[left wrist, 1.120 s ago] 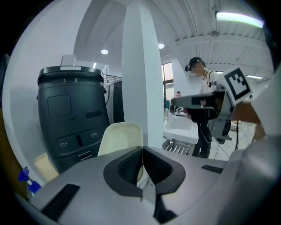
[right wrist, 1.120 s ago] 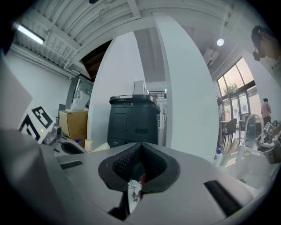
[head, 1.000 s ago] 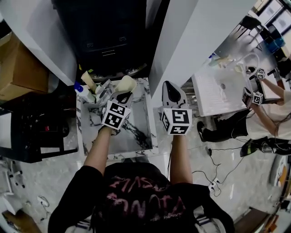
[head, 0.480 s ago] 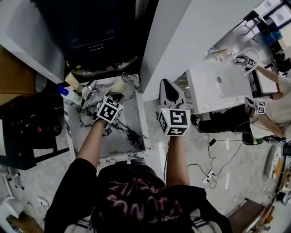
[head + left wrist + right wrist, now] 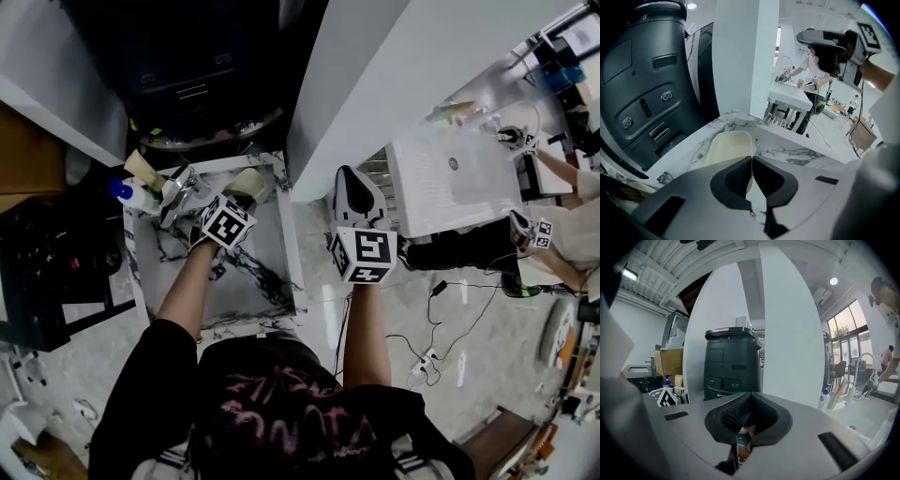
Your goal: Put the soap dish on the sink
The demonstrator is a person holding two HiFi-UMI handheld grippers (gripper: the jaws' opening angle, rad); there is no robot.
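The cream soap dish is at the back right corner of the marble sink, low over its veined rim. I cannot tell whether it touches the marble. My left gripper reaches over the basin from the front, shut on the dish's thin right edge. My right gripper hangs in the air just right of the sink. It is shut with nothing between its pads.
A chrome faucet, a blue-capped bottle and a beige bottle crowd the sink's back left. Behind stands a dark grey machine, with a white pillar to its right. Another person works at a white sink farther right.
My left gripper has carried the dish down and closer to the marble at the sink's back right corner, still shut on it. The right gripper has kept its place beside the sink.
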